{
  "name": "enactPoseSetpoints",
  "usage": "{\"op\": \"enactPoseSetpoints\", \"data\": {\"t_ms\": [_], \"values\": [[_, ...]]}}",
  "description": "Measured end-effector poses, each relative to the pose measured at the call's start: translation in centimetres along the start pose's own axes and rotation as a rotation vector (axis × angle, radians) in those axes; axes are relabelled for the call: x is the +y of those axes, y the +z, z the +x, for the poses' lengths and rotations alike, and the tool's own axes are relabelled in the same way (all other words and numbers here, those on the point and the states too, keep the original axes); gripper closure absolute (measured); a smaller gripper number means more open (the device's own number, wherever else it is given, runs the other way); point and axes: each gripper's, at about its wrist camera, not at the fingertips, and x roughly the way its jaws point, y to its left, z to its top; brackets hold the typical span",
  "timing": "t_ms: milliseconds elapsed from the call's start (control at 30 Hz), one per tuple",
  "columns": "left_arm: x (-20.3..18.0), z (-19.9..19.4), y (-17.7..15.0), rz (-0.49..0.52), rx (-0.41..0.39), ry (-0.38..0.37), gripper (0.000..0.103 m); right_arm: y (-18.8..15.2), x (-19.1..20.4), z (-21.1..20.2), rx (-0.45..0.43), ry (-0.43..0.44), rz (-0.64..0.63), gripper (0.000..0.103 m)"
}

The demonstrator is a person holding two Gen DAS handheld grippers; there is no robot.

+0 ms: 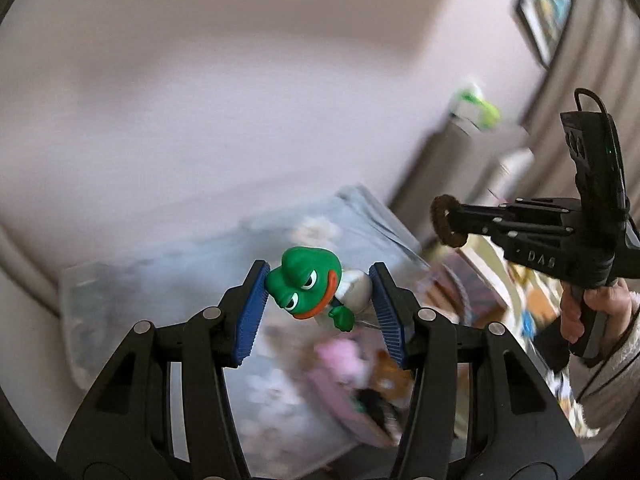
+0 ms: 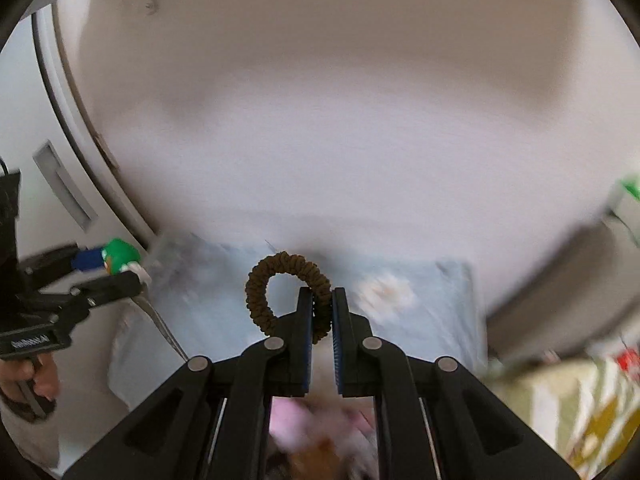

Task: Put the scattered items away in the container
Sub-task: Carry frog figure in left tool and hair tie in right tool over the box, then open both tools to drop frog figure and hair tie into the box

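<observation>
My left gripper (image 1: 318,300) is clamped on the frog (image 1: 310,288), head against one pad, white body against the other. My right gripper (image 2: 322,312) is pinched on the scrunchie (image 2: 286,292), most of its loop standing out ahead of the tips. The blue container (image 1: 168,272) lies below and ahead of both, with pink things blurred inside. To drop cleanly, I judge each load should be over the opening before I let go, one side at a time. Right gripper's body reads "DAS" (image 1: 541,258); the left's label is too blurred.

Pale blurred wall (image 1: 200,80); framed picture (image 1: 544,12); white door (image 2: 36,128).
</observation>
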Motion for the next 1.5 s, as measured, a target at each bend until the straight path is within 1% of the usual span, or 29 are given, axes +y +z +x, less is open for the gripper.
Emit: {"op": "enactPoseSetpoints", "data": {"t_ms": [33,67,100,133,167,200,233,267,300,367,400,433,467,500,600,633,667,700,733,767,800,833,867,933,1000,1167,1500], "values": [[-0.9,0.5,-0.3,0.008,0.018,-0.011,0.055,-1.3,-0.8,-0.6,0.017,-0.017,0.018,0.095],[-2.3,1.9,-0.7,0.018,0.054,-0.026,0.055,-2.6,-1.7,-1.0,0.036,-0.023,0.043,0.095],[-2.9,2.2,-1.0,0.021,0.080,-0.037,0.055,-4.0,-2.5,-1.1,0.055,-0.029,0.074,0.095],[-3.2,3.5,-2.3,0.024,0.110,-0.049,0.055,-5.1,-2.6,-1.3,0.064,-0.034,0.100,0.095],[-2.5,3.9,-3.3,0.030,0.140,-0.055,0.055,-6.2,-3.2,-1.3,0.074,-0.036,0.129,0.095],[-3.5,5.2,-4.1,0.042,0.181,-0.057,0.055,-7.3,-4.0,-1.1,0.090,-0.040,0.158,0.095],[-3.2,5.5,-5.0,0.054,0.202,-0.053,0.055,-8.7,-4.3,-0.6,0.108,-0.058,0.180,0.095],[-0.6,2.9,-8.0,0.068,0.221,-0.048,0.055,-9.9,-4.9,-0.2,0.129,-0.076,0.189,0.095],[-1.0,3.6,-8.6,0.086,0.248,-0.042,0.055,-9.9,-3.3,1.8,0.151,-0.083,0.190,0.095],[-1.7,4.5,-9.2,0.119,0.280,-0.023,0.055,-11.5,-3.3,2.5,0.181,-0.098,0.185,0.095],[-2.2,5.1,-9.0,0.132,0.293,-0.017,0.055,-12.4,-3.1,3.0,0.201,-0.091,0.184,0.095],[-3.6,7.3,-8.4,0.139,0.302,-0.013,0.055,-12.9,-3.2,3.3,0.207,-0.084,0.188,0.095],[-3.7,7.2,-8.6,0.143,0.305,-0.010,0.055,-13.3,-3.2,3.6,0.210,-0.078,0.191,0.095],[-3.0,6.5,-8.4,0.144,0.309,-0.009,0.055,-14.1,-2.9,3.9,0.215,-0.073,0.192,0.095],[-3.7,6.8,-8.0,0.149,0.301,0.005,0.055,-14.0,-2.8,3.6,0.213,-0.071,0.189,0.095],[-4.0,6.8,-7.9,0.154,0.296,0.012,0.055,-14.0,-3.2,4.5,0.212,-0.067,0.190,0.095],[-4.2,6.9,-7.7,0.159,0.293,0.018,0.051,-14.3,-3.0,4.8,0.213,-0.060,0.188,0.095],[-4.4,6.8,-7.5,0.164,0.290,0.026,0.044,-14.2,-3.3,5.2,0.217,-0.046,0.184,0.094],[-4.5,6.7,-7.2,0.165,0.282,0.044,0.022,-14.1,-3.4,5.2,0.223,-0.039,0.183,0.091],[-4.7,6.3,-7.0,0.167,0.267,0.062,0.006,-14.2,-3.3,5.9,0.228,-0.041,0.185,0.080],[-4.9,5.8,-6.7,0.171,0.238,0.076,0.003,-14.2,-3.4,6.0,0.234,-0.052,0.186,0.062],[-5.2,5.3,-6.5,0.174,0.219,0.078,0.003,-14.1,-3.4,5.8,0.226,-0.057,0.182,0.055],[-5.4,5.0,-6.3,0.176,0.209,0.079,0.003,-14.1,-3.4,5.6,0.211,-0.056,0.179,0.050],[-5.4,4.5,-6.0,0.177,0.207,0.102,0.003,-13.9,-3.4,5.2,0.197,-0.035,0.169,0.047],[-5.3,4.1,-5.9,0.173,0.202,0.118,0.003,-13.8,-3.2,5.2,0.196,-0.038,0.162,0.047],[-4.6,3.7,-5.7,0.141,0.196,0.127,0.003,-13.7,-2.8,5.1,0.194,-0.042,0.139,0.047],[-3.5,2.7,-5.3,0.124,0.176,0.165,0.003,-13.4,-3.1,4.4,0.168,-0.038,0.164,0.047]]}}
